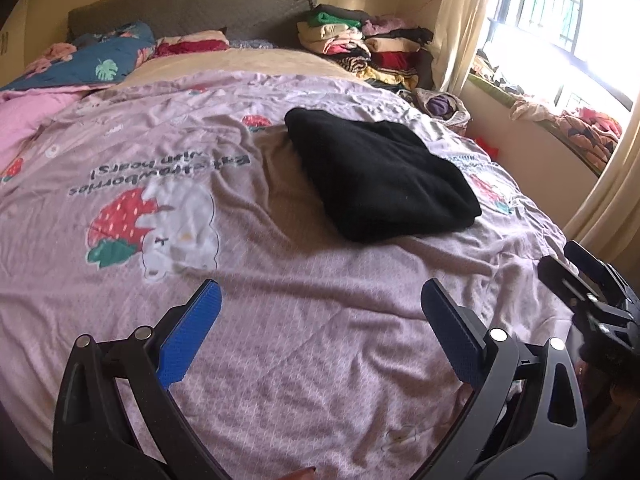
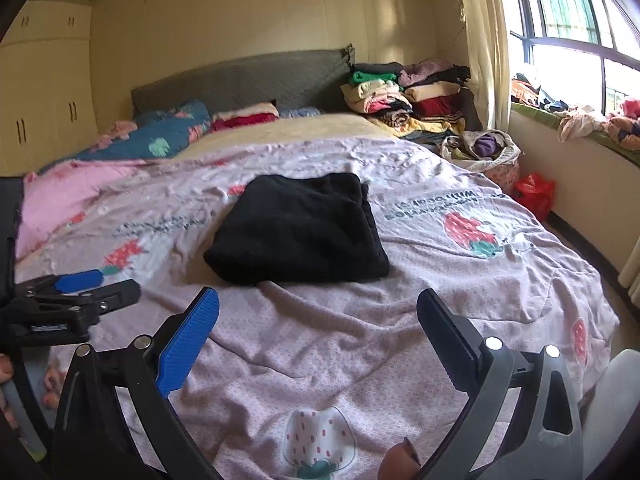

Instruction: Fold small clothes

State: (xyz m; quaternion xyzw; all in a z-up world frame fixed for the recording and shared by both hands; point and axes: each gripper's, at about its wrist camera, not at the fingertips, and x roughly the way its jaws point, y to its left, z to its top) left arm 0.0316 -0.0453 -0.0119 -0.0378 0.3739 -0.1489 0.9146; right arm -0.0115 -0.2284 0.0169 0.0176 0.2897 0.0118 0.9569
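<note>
A black garment lies folded into a thick rectangle on the pink strawberry-print bedspread; it also shows in the right wrist view. My left gripper is open and empty, held above the bedspread short of the garment. My right gripper is open and empty, also short of the garment. The right gripper shows at the right edge of the left wrist view. The left gripper shows at the left edge of the right wrist view.
Stacks of folded clothes stand at the head of the bed by the grey headboard. A blue quilt and pink blanket lie at the left. A basket of clothes and red bag sit beside the window wall.
</note>
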